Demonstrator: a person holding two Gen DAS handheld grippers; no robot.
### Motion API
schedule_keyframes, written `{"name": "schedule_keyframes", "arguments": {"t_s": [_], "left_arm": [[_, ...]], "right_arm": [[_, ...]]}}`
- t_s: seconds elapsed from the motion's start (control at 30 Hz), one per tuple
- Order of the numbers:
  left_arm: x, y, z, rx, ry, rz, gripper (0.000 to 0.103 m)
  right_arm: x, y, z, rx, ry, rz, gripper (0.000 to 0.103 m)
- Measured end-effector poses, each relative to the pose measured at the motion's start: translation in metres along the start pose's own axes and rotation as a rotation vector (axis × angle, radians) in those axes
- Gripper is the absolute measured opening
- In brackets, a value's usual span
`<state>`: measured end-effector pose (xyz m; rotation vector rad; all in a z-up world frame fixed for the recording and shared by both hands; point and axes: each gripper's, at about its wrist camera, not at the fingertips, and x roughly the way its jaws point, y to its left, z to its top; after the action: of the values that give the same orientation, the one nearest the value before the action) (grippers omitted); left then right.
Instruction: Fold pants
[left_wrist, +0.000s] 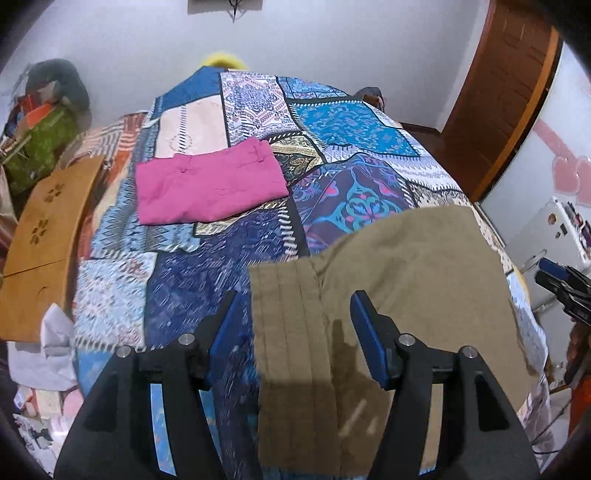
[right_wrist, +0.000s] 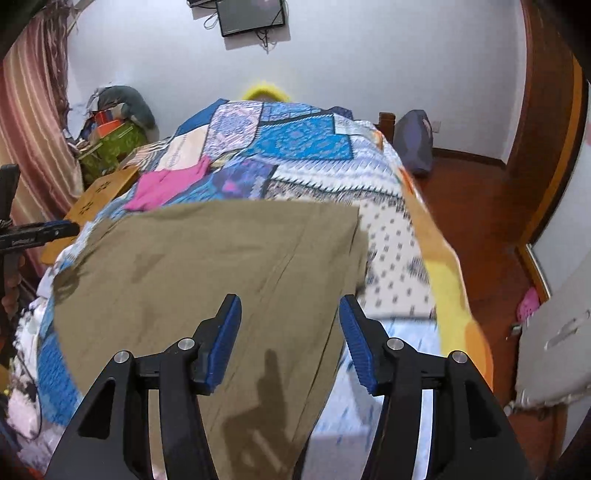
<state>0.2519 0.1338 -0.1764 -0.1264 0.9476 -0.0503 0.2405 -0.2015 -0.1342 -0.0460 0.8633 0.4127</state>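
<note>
My left fingers (left_wrist: 295, 321) and right fingers (right_wrist: 290, 321), both spread and empty above the khaki pants (right_wrist: 207, 258), should pinch matching edges before folding evenly.

- A patchwork bedspread (left_wrist: 332, 155) in blues, whites and purples covers the bed.
- A folded pink garment (left_wrist: 210, 184) lies flat on the bedspread's far left part.
- A low wooden table (left_wrist: 48, 240) with flower cut-outs stands beside the bed's left edge.
- A green bag (right_wrist: 110, 146) sits among clutter in the far left corner.
- A striped curtain (right_wrist: 33, 122) hangs at left.
- A dark screen (right_wrist: 251, 14) is mounted on the white wall.
- A wooden door (left_wrist: 506, 92) stands at right.
</note>
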Motion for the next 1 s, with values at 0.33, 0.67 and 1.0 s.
{"name": "schedule_keyframes", "arguments": {"t_s": [0.33, 0.67, 1.0], "left_arm": [[0.046, 0.009, 0.024, -0.013, 0.056, -0.018, 0.062], [0.07, 0.021, 0.019, -0.056, 0.072, 0.009, 0.067], [0.081, 0.038, 0.015, -0.151, 0.071, 0.036, 0.07]], "right_arm": [[0.076, -0.032, 0.054, -0.035, 0.038, -0.046, 0.051], [0.145, -0.048, 0.065, -0.037, 0.116, -0.041, 0.021], [0.159, -0.05, 0.063, -0.053, 0.16, -0.091, 0.013]]}}
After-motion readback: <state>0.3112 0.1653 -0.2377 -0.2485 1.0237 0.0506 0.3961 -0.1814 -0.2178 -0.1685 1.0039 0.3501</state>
